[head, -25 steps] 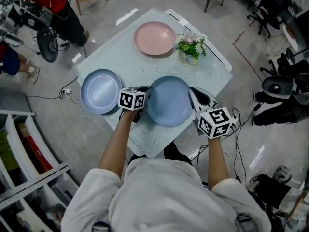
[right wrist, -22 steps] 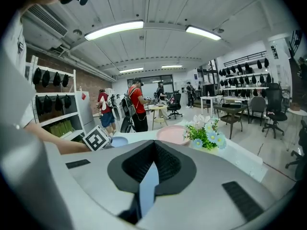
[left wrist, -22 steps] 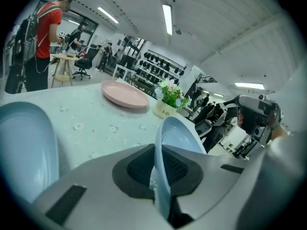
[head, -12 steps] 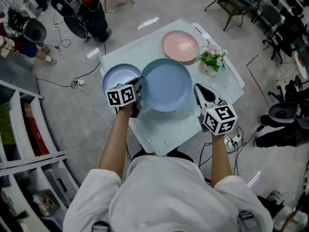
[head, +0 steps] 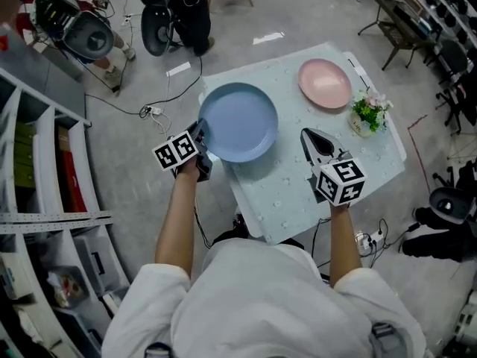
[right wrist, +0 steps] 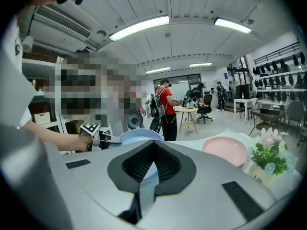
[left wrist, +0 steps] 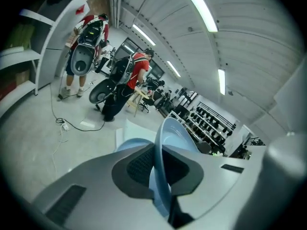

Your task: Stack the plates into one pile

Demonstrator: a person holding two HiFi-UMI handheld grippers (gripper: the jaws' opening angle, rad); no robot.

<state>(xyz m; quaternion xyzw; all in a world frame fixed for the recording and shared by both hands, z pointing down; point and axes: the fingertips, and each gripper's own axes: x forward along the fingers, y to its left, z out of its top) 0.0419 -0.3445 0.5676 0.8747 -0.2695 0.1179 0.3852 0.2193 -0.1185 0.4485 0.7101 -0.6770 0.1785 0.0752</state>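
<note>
My left tongs (head: 200, 139) grip the blue plate (head: 238, 121) by its near rim, over the left edge of the desk (head: 292, 192). Their pads have just been easing apart a touch, with the rim between them and pressed. The left gripper view shows what the head view hides: a paler blue plate (left wrist: 128, 145) lying on the desk under the held one. I cannot tell whether the 2 touch. The pink plate (head: 325, 83) lies at the far side, well apart, and near it a pot (head: 363, 127) holds a small flowering plant (head: 370, 110). My right tongs (head: 310, 137) are closed on themselves, as the right gripper view shows, and hang over the desk to the right of the blue plate. Both of my forearms reach forward, and both tongs point away from me and slightly down.
</note>
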